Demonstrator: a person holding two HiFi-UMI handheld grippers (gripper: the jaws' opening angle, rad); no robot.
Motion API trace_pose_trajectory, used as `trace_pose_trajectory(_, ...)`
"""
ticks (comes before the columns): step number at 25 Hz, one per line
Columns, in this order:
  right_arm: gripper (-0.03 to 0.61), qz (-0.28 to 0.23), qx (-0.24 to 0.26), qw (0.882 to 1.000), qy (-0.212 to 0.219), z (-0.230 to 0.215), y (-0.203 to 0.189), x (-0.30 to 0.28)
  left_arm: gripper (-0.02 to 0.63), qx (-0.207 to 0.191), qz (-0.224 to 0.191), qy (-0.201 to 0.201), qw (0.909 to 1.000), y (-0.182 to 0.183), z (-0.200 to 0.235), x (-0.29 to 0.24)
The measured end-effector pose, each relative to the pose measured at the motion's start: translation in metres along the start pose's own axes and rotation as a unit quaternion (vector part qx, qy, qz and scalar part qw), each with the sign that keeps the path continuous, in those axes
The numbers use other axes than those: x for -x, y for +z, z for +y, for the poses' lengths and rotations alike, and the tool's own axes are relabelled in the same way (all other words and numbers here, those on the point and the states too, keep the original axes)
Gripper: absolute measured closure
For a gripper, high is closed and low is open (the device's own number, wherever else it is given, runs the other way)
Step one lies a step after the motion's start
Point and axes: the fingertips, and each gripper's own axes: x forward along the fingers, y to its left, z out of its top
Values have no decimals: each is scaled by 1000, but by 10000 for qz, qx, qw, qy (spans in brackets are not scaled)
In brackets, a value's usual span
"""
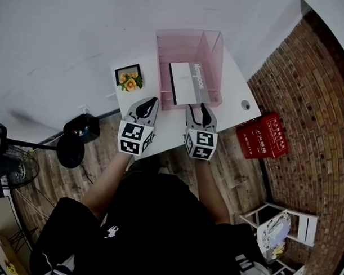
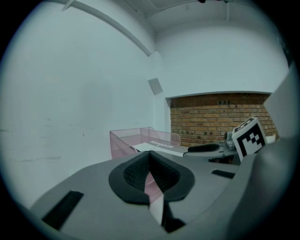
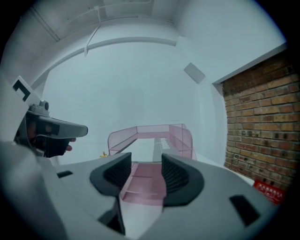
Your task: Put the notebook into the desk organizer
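1. While the notebook (image 1: 188,83) lies inside the pink mesh desk organizer (image 1: 211,54) on the white table (image 1: 234,84), neither tool touches it.
2. The left gripper (image 2: 150,163) rests at the table's near edge, its jaws pressed together with nothing between them.
3. The right gripper (image 3: 146,171) sits beside it, jaws apart and empty, with the organizer's open front visible through the gap.
4. A framed flower picture (image 1: 129,77) stands just left of the organizer.

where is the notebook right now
In the head view the notebook lies inside the pink desk organizer, right of the flower picture and just beyond the right gripper.
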Motion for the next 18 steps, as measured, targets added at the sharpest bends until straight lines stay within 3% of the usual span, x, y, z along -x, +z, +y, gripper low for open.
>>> trace_pose_trajectory(18, 391, 44, -43, 9999, -126, -1, 0, -26, 611, -45, 11, 75, 10000, 3, 20, -11)
